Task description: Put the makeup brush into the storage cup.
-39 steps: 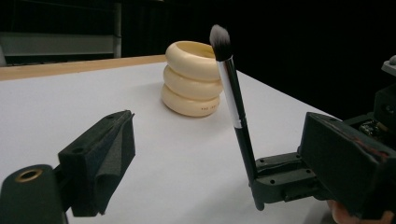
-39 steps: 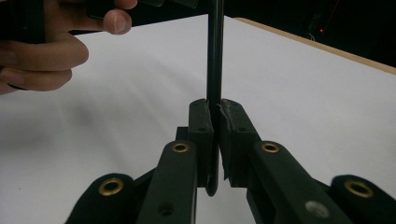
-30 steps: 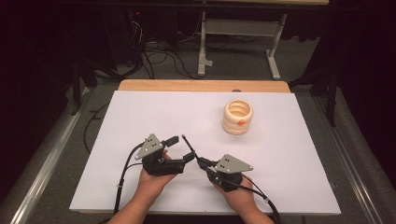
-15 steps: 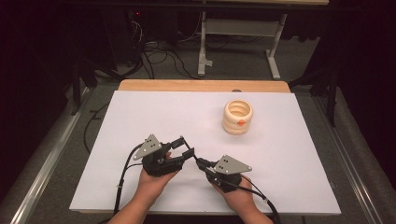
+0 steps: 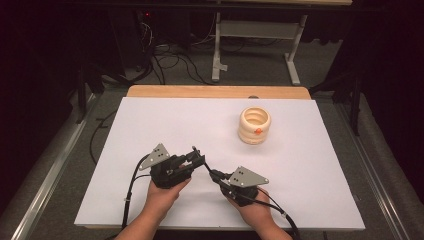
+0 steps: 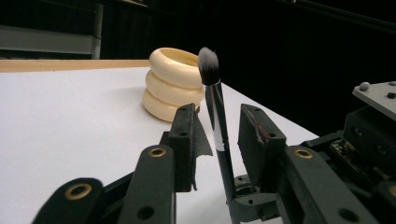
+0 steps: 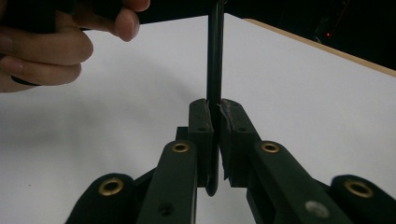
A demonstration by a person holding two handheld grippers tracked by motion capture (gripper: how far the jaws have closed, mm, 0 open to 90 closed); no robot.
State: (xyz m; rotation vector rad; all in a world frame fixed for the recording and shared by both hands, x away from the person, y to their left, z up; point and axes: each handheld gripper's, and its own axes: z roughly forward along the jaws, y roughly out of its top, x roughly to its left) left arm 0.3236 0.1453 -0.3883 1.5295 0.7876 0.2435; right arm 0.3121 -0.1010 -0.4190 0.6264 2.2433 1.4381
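Nearest the person, two bare forearms came in from the bottom of the high view, each hand gripping a black two-jaw tool. The right gripper [image 5: 216, 175] was clenched on the lower handle of a slim black makeup brush with a grey bristle tip [image 6: 215, 100], its pads pinching the stem tightly in the right gripper view [image 7: 215, 116]. The left gripper [image 5: 198, 159] met it just beside; its jaws had just been closing, and in the left gripper view the brush stood between them, but a gap remained on both sides, so it was not yet grasping. Compared with the earlier frame, those jaws stood much narrower, while both hands had kept their places. A handover appeared to be under way: the brush was lifted and presented, but the second grip and the release were still to come. Farther off on the white table cover [image 5: 150, 125] stood a cream ribbed holder shaped like three stacked rings [image 5: 254, 125], well apart from the brush and likely its destination
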